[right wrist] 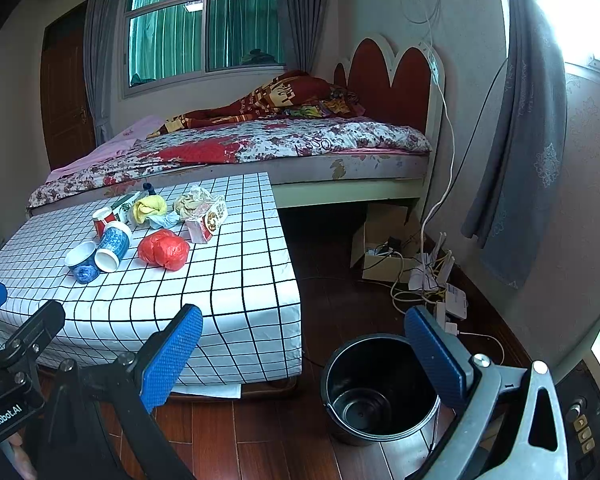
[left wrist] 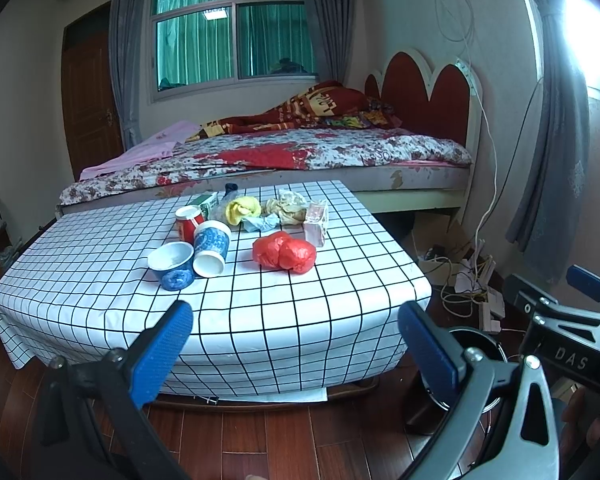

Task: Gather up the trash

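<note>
The left gripper (left wrist: 296, 344) is held spread wide with nothing between its blue pads (left wrist: 162, 350), short of the near edge of a low table (left wrist: 100, 280) covered by a white checked cloth. The right gripper (right wrist: 304, 356) is likewise released and empty, held above the wooden floor (right wrist: 260, 440) beside the table's right corner. A black bin (right wrist: 376, 388) stands on the floor just below the right gripper; its inside is seen to be bare.

The trash is gathered near the middle and far side of the table. A crumpled red bag (left wrist: 285, 252) lies nearest the front. To its left, two blue paper cups (left wrist: 192, 258) are tipped on their sides, touching each other, with a red cup (left wrist: 187, 222) just behind them. Further back, a yellow wad (left wrist: 242, 209), a pale blue scrap (left wrist: 262, 222), crumpled beige paper (left wrist: 286, 205) and a small carton (left wrist: 317, 222) are clustered together. A bed (left wrist: 300, 152) with a floral cover stands behind the table.
</note>
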A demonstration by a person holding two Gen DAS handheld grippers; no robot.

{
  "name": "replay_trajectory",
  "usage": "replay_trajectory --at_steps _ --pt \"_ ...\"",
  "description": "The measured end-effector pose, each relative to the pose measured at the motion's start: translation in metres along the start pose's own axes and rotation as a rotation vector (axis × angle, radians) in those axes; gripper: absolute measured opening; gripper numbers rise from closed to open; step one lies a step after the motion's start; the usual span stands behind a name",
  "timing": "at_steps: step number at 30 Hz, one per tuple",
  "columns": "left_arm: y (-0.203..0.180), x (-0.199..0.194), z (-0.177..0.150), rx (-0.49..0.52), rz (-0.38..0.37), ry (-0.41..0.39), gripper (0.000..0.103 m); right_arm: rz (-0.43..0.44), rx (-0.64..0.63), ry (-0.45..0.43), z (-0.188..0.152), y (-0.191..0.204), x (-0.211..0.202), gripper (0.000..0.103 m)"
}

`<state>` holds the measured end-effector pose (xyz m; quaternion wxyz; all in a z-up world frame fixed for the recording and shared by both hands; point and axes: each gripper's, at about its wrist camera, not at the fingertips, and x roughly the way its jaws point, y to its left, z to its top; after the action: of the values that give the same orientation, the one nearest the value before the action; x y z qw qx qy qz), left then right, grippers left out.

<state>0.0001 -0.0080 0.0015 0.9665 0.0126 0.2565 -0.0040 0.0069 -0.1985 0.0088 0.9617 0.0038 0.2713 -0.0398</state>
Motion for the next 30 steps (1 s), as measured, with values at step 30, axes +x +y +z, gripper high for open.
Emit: replay_trajectory --at_steps 30 --pt "0.049 0.043 -0.012 -0.079 0.046 0.075 0.103 0.089 -0.090 0.028 -0.002 0.020 0.045 0.102"
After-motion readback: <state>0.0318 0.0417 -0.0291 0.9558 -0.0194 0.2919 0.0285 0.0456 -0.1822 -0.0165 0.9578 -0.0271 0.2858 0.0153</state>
